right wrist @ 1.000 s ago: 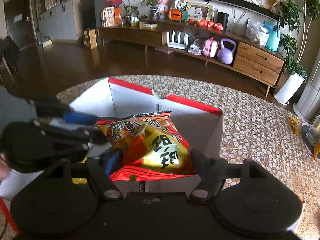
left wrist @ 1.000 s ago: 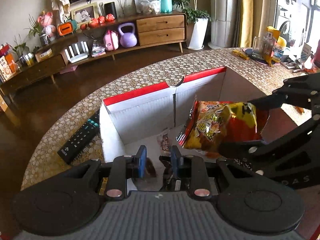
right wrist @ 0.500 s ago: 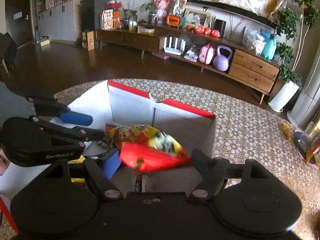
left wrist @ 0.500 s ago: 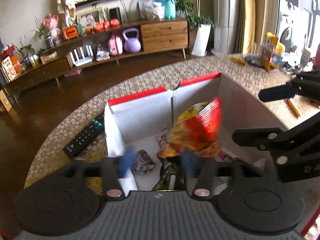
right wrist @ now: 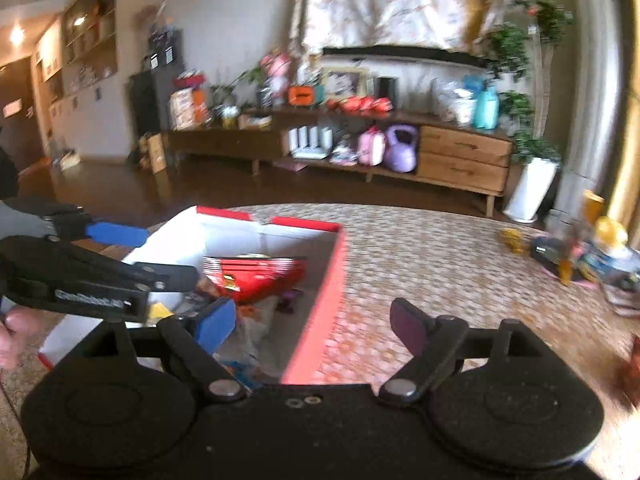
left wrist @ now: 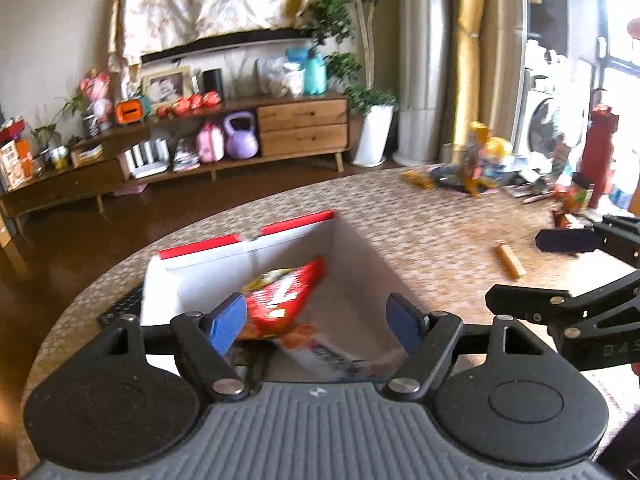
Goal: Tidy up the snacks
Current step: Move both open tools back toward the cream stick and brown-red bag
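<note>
A white cardboard box with a red top edge [left wrist: 352, 248] sits on the round table with a patterned cloth [left wrist: 432, 224]. Inside the box, near its back wall, lies the red and yellow crinkled snack bag [left wrist: 280, 300], on top of other packets. Above the box's near side, the left gripper [left wrist: 316, 320] has its jaws opening, holding nothing. Right of the box, the right gripper [right wrist: 308, 322] also has its jaws opening, empty, over the box's red edge.

A lived-in home, living room by the look of it: long wooden sideboard [right wrist: 400, 152] crowded with a framed photo [left wrist: 166, 84], purple kettlebell [left wrist: 240, 136] and potted plants [left wrist: 370, 112]; gold curtain [left wrist: 468, 60]; washing machine [left wrist: 548, 120] off to one side; round patterned table [left wrist: 420, 232].
</note>
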The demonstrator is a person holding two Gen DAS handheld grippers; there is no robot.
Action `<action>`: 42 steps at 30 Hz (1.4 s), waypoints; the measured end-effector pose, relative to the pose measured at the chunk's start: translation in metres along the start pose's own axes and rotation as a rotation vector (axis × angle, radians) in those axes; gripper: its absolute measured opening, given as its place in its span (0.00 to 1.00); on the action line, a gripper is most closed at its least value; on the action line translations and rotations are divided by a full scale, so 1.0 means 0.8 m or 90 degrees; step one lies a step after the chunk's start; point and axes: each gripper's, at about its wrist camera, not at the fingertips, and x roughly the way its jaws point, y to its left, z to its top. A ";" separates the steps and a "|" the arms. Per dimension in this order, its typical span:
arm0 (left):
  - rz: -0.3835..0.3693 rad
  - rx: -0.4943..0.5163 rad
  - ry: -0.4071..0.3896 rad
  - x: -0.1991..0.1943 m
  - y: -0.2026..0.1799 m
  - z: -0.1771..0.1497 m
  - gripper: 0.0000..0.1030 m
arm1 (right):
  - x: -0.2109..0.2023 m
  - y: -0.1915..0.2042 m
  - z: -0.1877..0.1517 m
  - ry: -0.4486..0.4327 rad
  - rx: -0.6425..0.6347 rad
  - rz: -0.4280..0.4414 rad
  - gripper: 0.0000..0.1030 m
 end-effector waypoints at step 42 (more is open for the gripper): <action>-0.119 0.059 -0.044 0.056 -0.279 -0.001 0.82 | -0.154 -0.222 -0.178 -0.028 0.230 -0.298 0.96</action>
